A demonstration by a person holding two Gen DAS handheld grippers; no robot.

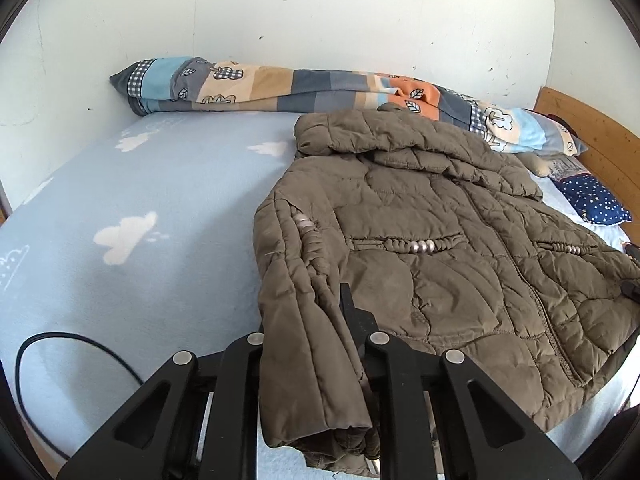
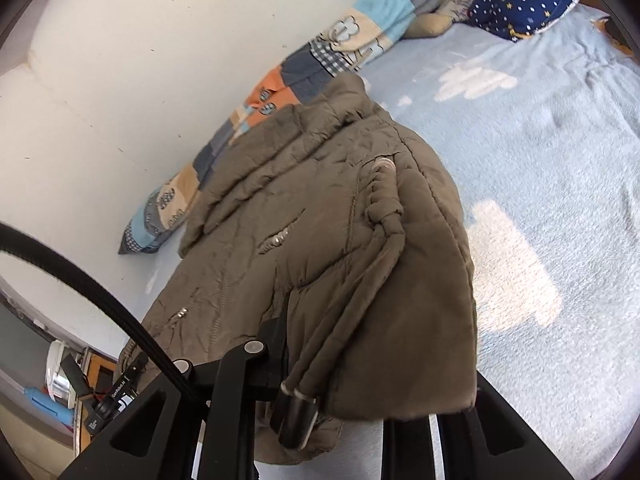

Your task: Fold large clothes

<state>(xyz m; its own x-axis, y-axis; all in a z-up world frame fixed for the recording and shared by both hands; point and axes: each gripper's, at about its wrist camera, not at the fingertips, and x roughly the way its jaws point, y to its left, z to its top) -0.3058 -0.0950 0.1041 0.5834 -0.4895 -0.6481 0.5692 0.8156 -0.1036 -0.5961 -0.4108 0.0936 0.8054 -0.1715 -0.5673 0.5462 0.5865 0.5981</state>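
A brown quilted jacket [image 1: 440, 248] lies front-up on the light blue bed sheet [image 1: 140, 200], collar toward the wall. My left gripper [image 1: 308, 344] is shut on the jacket's left sleeve cuff, which drapes between and over its fingers. In the right wrist view the jacket [image 2: 280, 216] stretches toward the wall, and my right gripper [image 2: 360, 360] is shut on its other sleeve, which hangs over the fingers and hides the right one. The sleeve's cord ends rest on the left finger.
A rolled patchwork quilt [image 1: 320, 88] lies along the white wall. A navy starred pillow [image 1: 596, 200] and a wooden headboard [image 1: 600, 136] are at the right. A black cable [image 1: 60, 344] loops at the bed's near left edge.
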